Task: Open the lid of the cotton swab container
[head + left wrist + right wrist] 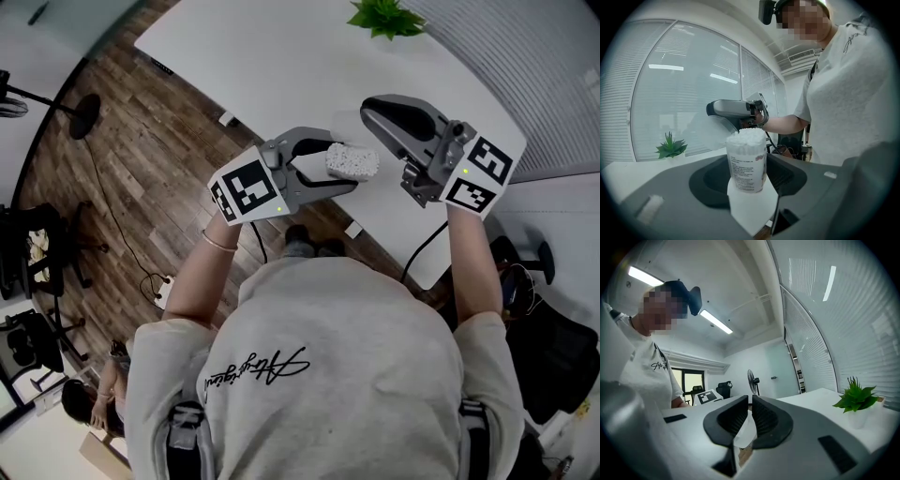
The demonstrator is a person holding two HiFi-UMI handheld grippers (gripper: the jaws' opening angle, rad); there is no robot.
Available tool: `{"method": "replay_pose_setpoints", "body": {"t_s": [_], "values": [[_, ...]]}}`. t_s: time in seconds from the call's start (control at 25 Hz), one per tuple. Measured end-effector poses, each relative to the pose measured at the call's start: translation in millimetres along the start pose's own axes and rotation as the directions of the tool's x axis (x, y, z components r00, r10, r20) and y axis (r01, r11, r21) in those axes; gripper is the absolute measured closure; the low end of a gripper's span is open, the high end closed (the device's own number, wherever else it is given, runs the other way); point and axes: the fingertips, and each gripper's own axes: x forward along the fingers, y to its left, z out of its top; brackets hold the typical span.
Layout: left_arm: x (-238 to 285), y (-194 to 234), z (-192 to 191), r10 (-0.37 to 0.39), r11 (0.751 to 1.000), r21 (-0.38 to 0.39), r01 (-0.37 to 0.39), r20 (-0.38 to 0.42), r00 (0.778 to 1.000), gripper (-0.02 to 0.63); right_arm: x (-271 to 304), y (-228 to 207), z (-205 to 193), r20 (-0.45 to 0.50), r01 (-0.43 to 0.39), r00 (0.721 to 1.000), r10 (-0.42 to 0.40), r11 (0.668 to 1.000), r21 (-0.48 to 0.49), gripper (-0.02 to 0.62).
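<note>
My left gripper (333,164) is shut on the cotton swab container (352,161), a clear tub with a printed label, held upright in front of the person's chest. In the left gripper view the tub (747,161) stands between the jaws (747,174) with its top uncovered and the white swab tips showing. My right gripper (368,109) hovers just above and to the right of the tub. Its jaws (750,416) are nearly together on a thin translucent lid (744,433). That lid (719,127) hangs off the right gripper's tip, apart from the tub.
A white table (281,56) lies beyond both grippers, with a small green potted plant (386,17) at its far edge. Wooden floor with cables lies to the left, where a black office chair (37,244) stands. Slatted blinds cover the windows.
</note>
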Motion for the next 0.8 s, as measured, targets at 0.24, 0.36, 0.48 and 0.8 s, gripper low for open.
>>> {"method": "replay_pose_setpoints", "body": {"t_s": [0.24,0.36,0.48,0.8], "values": [[-2,-3,3,-0.010,1.000,0.006,0.010,0.030,1.000,0.379,3,-4,-8,-0.040,0.028,0.999,-0.029,0.999,-0.038,0.583],[-3,-4,5,-0.016,1.000,0.011,0.015,0.049,0.999,0.379,3,-6,-11,-0.049,0.033,0.998,-0.034,0.999,-0.037,0.583],[-4,-3,6,-0.019,1.000,0.009,0.019,0.069,0.997,0.380,2,-7,-16,-0.066,0.039,0.997,-0.042,0.998,-0.046,0.583],[-7,-2,9,-0.030,0.999,0.031,0.027,0.094,0.995,0.388,5,-12,-22,-0.088,0.057,0.994,-0.061,0.997,-0.048,0.580]]}}
